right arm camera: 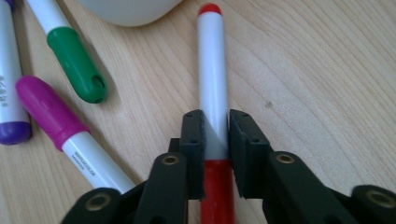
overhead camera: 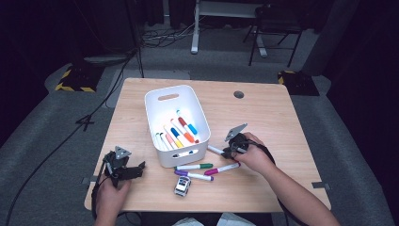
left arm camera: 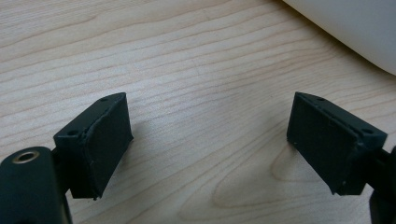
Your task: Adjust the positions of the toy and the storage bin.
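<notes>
Red marker [right arm camera: 213,70] sits pinched in the right tool [right arm camera: 215,140], jaws pressed onto the white barrel right where it meets the red cap, rest of the pen running straight out ahead of the jaws and lying on the bench [right arm camera: 327,70]. Judgement on handling: light, stiff plastic tube, smooth and round, so it can roll or twist between flat pads if the squeeze is off-centre; not fragile. Current hold is near the capped end, not mid-barrel, so the long free end will likely droop or swing on lift; a grip nearer the middle would balance better. Avoid pulling on the cap alone, it may pop off. White bin [overhead camera: 175,123] with more pens in it lies just beyond the marker's far tip. Green-capped marker [right arm camera: 70,56] and magenta-capped marker [right arm camera: 56,121] lie to the left of the right tool, close but apart from it; purple-capped one [right arm camera: 11,93] further left. Small toy car [overhead camera: 182,186] sits near those pens. Left tool [left arm camera: 210,140] is spread wide, nothing between the jaws, low over bare bench with the bin wall ahead to its right.
</notes>
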